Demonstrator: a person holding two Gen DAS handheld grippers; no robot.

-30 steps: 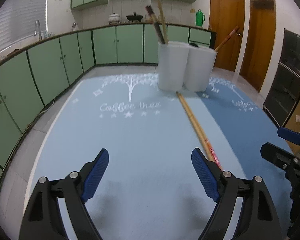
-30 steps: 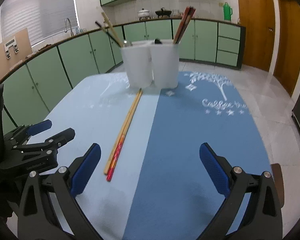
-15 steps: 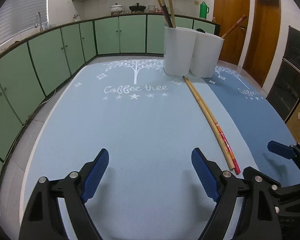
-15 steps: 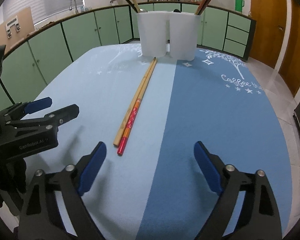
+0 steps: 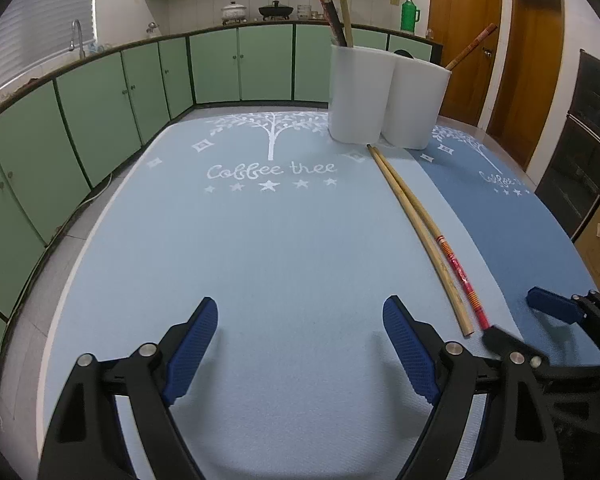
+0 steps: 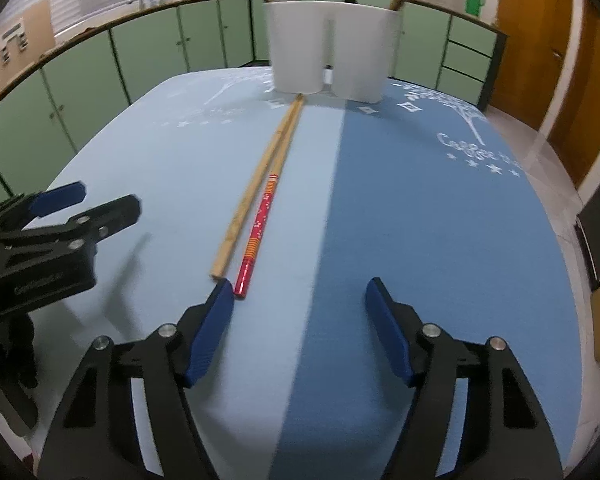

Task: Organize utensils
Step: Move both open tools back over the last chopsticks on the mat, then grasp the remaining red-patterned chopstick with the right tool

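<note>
Plain chopstick: long pale bamboo chopstick (image 6: 260,182) is lying flat on the mat, near end sitting just ahead of the right gripper's left fingertip, far end reaching the white cups.
Red chopstick: bamboo chopstick with a red patterned handle (image 6: 258,232) is lying just beside the plain one, on its right, red end sitting just ahead of and inside the same left fingertip, not between the pads.
Right gripper: black two-finger gripper with blue ribbed pads (image 6: 300,294) is hovering low over the mat, fingers spread wide, holding nothing.
Left gripper: matching black gripper with blue pads (image 5: 300,312) is sitting with fingers spread wide, gripping nothing; both chopsticks are lying outside its right finger, well off to that side.
Holders: two tall white plastic cups (image 5: 384,98) are standing touching each other, far ahead of both sets of fingers, each holding upright chopsticks.
Mat: light blue placemat with white "Coffee tree" print (image 5: 260,240) is lying under the left fingers; darker blue matching placemat (image 6: 420,220) is lying under the right gripper's right finger, the two edges meeting between that gripper's fingers.
Background: green kitchen cabinets (image 5: 120,92) are running behind the table.
</note>
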